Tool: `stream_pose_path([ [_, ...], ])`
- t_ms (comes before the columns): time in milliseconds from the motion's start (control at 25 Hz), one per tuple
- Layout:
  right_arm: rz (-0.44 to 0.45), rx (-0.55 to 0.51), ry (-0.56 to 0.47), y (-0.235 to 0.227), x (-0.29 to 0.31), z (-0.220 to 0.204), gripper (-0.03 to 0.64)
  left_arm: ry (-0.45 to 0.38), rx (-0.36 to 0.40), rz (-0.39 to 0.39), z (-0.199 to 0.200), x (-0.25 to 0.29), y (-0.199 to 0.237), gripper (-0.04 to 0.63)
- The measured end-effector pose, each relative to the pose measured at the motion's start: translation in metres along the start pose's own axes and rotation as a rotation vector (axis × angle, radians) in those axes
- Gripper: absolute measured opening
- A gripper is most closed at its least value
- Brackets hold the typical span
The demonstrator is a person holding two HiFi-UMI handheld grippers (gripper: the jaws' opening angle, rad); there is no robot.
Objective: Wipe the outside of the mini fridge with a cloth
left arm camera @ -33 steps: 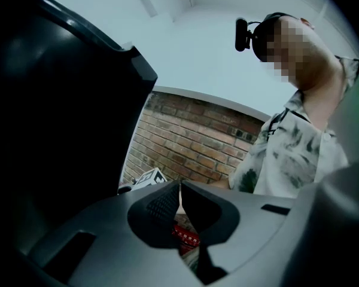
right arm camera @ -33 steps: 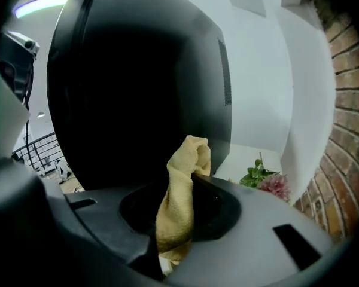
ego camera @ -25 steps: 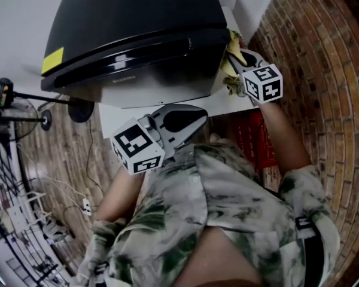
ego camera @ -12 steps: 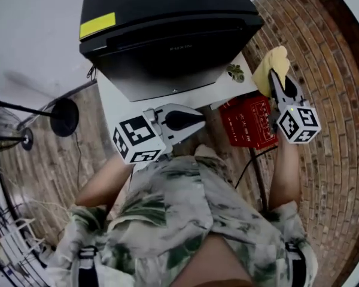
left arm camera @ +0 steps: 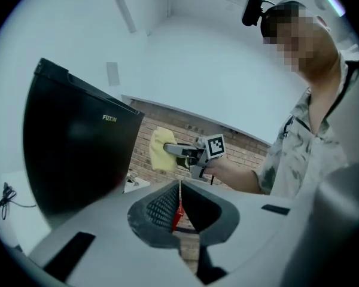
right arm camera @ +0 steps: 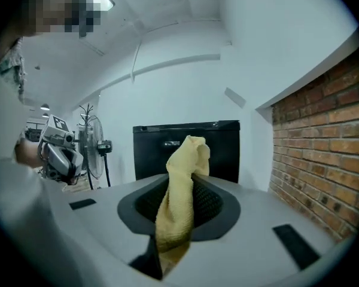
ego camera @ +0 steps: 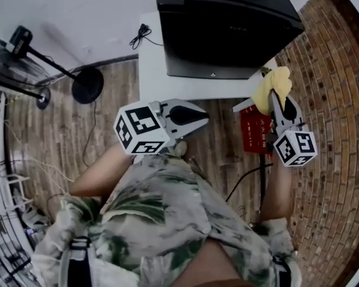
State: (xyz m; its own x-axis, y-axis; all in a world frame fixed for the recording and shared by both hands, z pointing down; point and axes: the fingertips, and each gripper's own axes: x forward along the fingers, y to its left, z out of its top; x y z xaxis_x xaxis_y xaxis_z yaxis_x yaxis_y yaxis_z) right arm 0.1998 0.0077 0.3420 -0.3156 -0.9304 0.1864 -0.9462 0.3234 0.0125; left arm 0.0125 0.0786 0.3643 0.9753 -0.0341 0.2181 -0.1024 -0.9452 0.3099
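The black mini fridge (ego camera: 227,23) stands on a low white stand (ego camera: 152,70) against the wall. My right gripper (ego camera: 275,94) is shut on a yellow cloth (ego camera: 270,84), held just off the stand's front right corner, clear of the fridge. In the right gripper view the cloth (right arm camera: 188,154) hangs bunched between the jaws with the fridge (right arm camera: 224,151) straight ahead. My left gripper (ego camera: 203,119) is shut and empty, close to my body below the stand's front edge. In the left gripper view the fridge (left arm camera: 78,154) is at left and the cloth (left arm camera: 160,150) beyond.
A red crate (ego camera: 254,130) sits on the floor under my right gripper. A brick wall (ego camera: 335,100) runs along the right. A standing fan (ego camera: 87,82) and cables are on the wooden floor at left. A black cable (ego camera: 140,36) lies on the stand.
The view has drawn back from the fridge. My right gripper has carried the cloth away from the fridge's right side to the stand's front corner. The left gripper stayed by my body.
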Motion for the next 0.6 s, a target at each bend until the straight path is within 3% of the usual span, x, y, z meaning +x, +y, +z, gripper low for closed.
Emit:
stream_pose_path([
  [280, 0.078, -0.036, -0.024, 0.118, 0.031, 0.013, 0.097, -0.006, -0.030, 0.008, -0.035, -0.091, -0.002, 0.028],
  [400, 0.057, -0.109, -0.035, 0.162, 0.057, 0.037, 0.097, -0.030, -0.002, -0.026, -0.040, -0.137, 0.018, 0.028],
  [600, -0.020, -0.133, -0.104, 0.235, 0.126, 0.097, 0.097, -0.015, 0.071, -0.076, -0.039, -0.236, 0.063, 0.028],
])
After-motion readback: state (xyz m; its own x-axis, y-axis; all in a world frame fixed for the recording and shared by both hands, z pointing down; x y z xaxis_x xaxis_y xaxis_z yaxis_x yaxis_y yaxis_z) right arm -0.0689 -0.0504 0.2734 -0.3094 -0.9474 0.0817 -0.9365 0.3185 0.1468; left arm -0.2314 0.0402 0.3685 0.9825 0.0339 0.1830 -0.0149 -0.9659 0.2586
